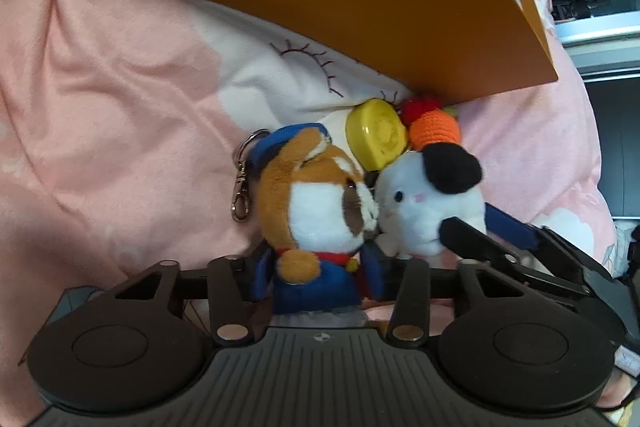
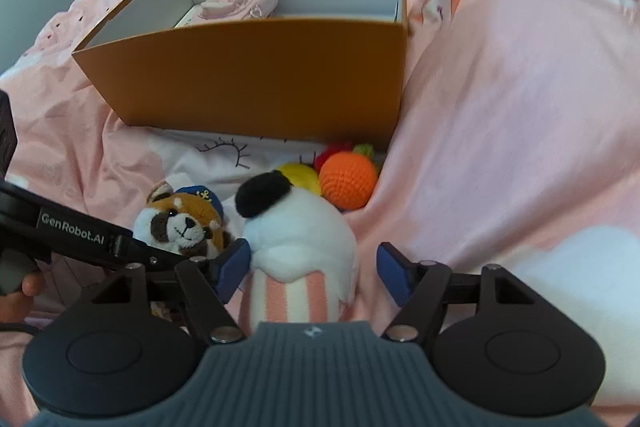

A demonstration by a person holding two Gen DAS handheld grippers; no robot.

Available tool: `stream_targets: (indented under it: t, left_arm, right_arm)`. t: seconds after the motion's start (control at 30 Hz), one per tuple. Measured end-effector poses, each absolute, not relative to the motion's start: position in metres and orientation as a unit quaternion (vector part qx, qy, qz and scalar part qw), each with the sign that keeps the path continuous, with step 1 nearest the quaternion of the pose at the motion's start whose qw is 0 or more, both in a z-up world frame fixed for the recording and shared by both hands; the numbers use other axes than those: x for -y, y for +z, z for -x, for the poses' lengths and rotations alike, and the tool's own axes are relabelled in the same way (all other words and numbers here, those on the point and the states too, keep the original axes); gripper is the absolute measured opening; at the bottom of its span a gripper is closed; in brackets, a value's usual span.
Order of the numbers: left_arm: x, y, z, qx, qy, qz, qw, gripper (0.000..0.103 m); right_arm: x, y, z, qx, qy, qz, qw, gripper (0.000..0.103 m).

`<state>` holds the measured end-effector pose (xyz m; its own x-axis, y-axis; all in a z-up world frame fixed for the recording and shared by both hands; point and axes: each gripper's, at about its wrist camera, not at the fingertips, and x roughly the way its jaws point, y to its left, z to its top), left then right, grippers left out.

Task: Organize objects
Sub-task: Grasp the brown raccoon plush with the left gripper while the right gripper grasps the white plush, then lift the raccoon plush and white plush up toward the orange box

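From the left wrist, our left gripper (image 1: 318,267) straddles the brown-and-white plush fox in blue sailor clothes (image 1: 316,211) on the pink bed quilt (image 1: 120,87), pads beside its body; we cannot tell if they press.

From the right wrist, our right gripper (image 2: 314,273) stands released around the white plush with a black ear (image 2: 300,227), gaps showing, probably to lift it into the orange cardboard box (image 2: 256,75) just behind.

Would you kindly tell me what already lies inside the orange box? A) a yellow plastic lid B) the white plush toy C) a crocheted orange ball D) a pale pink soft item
D: in the right wrist view a pale pink soft item lies inside the orange box, while the other toys sit outside it on the bedding.
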<state>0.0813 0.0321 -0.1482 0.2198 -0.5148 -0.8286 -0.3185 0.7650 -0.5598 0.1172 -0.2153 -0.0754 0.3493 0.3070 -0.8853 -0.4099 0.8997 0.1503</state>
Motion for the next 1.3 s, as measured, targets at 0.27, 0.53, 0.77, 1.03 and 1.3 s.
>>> stream_targets:
  t: [0.27,0.53,0.77,1.03,1.3]
  left_arm:
    - [-0.03,-0.134,-0.075,-0.602,-0.073,0.317,0.729,0.044]
    - [-0.048,-0.099,-0.064,-0.538,-0.056,0.308,0.783,0.044]
    - [-0.069,-0.077,-0.064,-0.51,-0.026,0.273,0.815,0.044]
    - [-0.086,-0.099,-0.066,-0.515,-0.008,0.281,0.81,0.044]
    - [-0.094,-0.117,-0.064,-0.548,0.022,0.283,0.787,0.047]
  right_arm:
    - [0.218,-0.078,-0.116,-0.538,0.243,0.014,0.807,0.057]
    - [0.216,-0.06,-0.112,-0.513,0.25,-0.005,0.821,0.055]
    - [0.207,-0.055,-0.13,-0.503,0.281,-0.092,0.812,0.055]
    - [0.192,-0.097,-0.155,-0.543,0.281,-0.175,0.772,0.055]
    - [0.208,-0.098,-0.148,-0.548,0.226,-0.147,0.792,0.061]
